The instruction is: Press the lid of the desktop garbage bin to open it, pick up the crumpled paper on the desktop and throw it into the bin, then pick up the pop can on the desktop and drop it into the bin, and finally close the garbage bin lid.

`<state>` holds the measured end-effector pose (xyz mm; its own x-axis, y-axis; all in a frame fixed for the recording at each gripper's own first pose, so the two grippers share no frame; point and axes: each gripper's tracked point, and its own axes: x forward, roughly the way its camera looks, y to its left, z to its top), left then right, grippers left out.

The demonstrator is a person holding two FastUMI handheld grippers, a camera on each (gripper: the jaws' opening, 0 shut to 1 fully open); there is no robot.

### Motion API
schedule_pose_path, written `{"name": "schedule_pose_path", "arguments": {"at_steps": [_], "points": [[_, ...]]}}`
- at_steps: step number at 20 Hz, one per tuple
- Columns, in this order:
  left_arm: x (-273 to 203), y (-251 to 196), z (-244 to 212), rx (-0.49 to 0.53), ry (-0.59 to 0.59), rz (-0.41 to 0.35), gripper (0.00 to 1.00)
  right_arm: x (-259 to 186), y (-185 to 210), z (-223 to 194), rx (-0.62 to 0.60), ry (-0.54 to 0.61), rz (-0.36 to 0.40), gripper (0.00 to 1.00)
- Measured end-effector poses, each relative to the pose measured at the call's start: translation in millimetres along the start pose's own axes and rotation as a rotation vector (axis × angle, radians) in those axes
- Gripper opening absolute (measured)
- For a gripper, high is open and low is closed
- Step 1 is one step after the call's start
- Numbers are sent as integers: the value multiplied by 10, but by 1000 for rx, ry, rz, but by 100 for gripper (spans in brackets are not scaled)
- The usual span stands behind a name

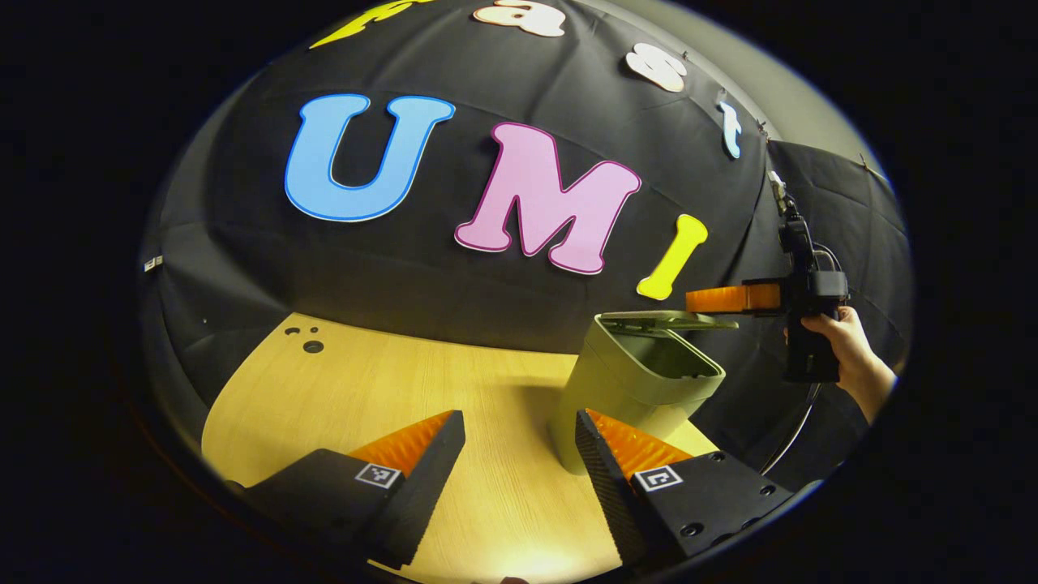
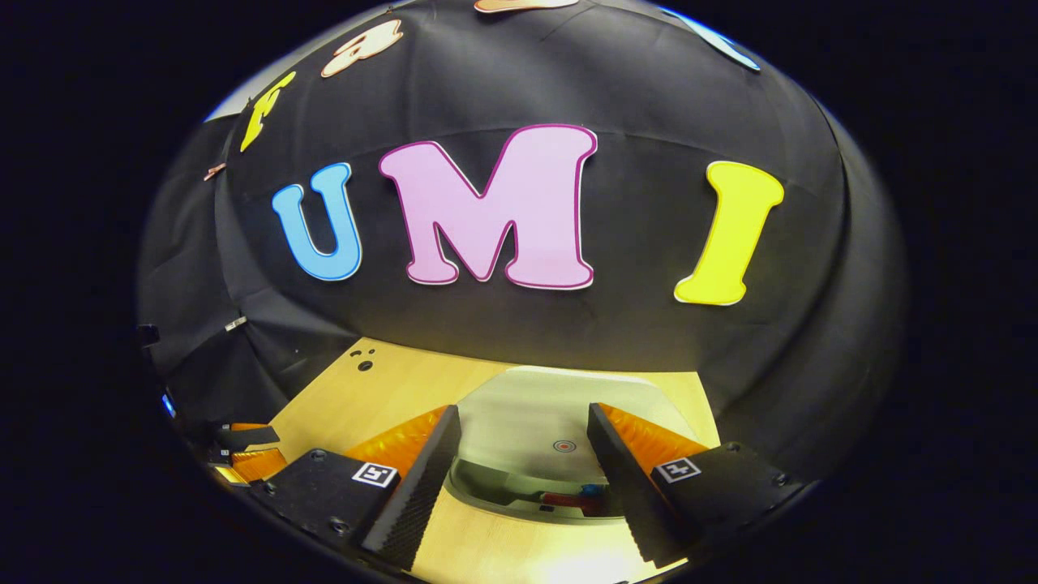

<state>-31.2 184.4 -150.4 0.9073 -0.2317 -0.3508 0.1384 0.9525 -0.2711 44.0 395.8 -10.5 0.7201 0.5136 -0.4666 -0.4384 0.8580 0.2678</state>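
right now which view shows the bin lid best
The right gripper view: the bin lid faces it, top surface visible with a red dot. In the left gripper view the lid appears edge-on above the bin.

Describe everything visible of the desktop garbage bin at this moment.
The pale green plastic desktop garbage bin stands upright on the light wooden table, its lid partly raised over the opening. In the right gripper view, red and blue items show inside under the lid. The right gripper hovers beside the lid; contact unclear.

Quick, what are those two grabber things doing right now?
Left gripper: fingers open, holding nothing, beside the pale green plastic bin.
Right gripper: fingers open, empty, above the bin's raised lid.
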Motion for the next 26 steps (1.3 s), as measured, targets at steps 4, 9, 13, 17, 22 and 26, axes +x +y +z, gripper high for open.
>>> {"name": "schedule_pose_path", "arguments": {"at_steps": [4,9,13,17,22,26], "points": [[13,-11,2,1,3,0,89,25,-13,-231,-1,35,-2,99],[16,-13,-10,15,9,2,89,91,-52,-478,-19,83,-3,99],[26,-13,-7,13,13,3,89,119,-48,-620,-27,116,1,99],[37,7,-31,15,22,6,89,137,-41,-687,-45,149,12,99],[62,18,-67,10,30,9,89,149,-29,-717,-52,168,49,100],[80,-12,-87,10,33,6,89,182,-16,-770,-50,151,57,100]]}}
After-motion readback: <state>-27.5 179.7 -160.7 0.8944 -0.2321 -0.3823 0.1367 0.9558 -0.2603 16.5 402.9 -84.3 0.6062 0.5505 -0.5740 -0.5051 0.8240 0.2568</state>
